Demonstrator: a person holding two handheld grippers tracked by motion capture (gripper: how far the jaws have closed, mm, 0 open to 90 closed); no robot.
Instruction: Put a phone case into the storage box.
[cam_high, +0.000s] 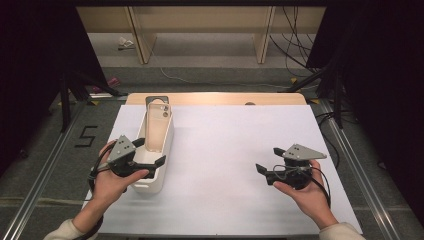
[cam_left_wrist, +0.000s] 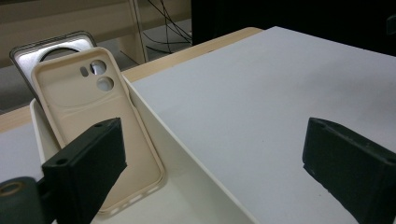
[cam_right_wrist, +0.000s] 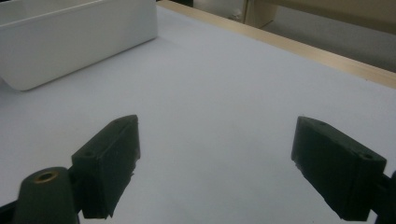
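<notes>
Two phone cases stand in the white bin, which is the reference point for all positions below. The beige case leans tilted against the bin's far end, camera cut-outs uppermost. The dark-rimmed case stands directly behind it, touching it and rising slightly higher.

The left gripper is held at the near end of the bin. Its jaws are spread wide and grip nothing; in the left gripper view, one jaw sits over the bin's interior in front of the beige case, and the other sits outside the bin wall, above the white sheet.

The right gripper is held well apart from the bin, over the white sheet. Its jaws are likewise spread wide and empty, and they point toward the bin.
</notes>
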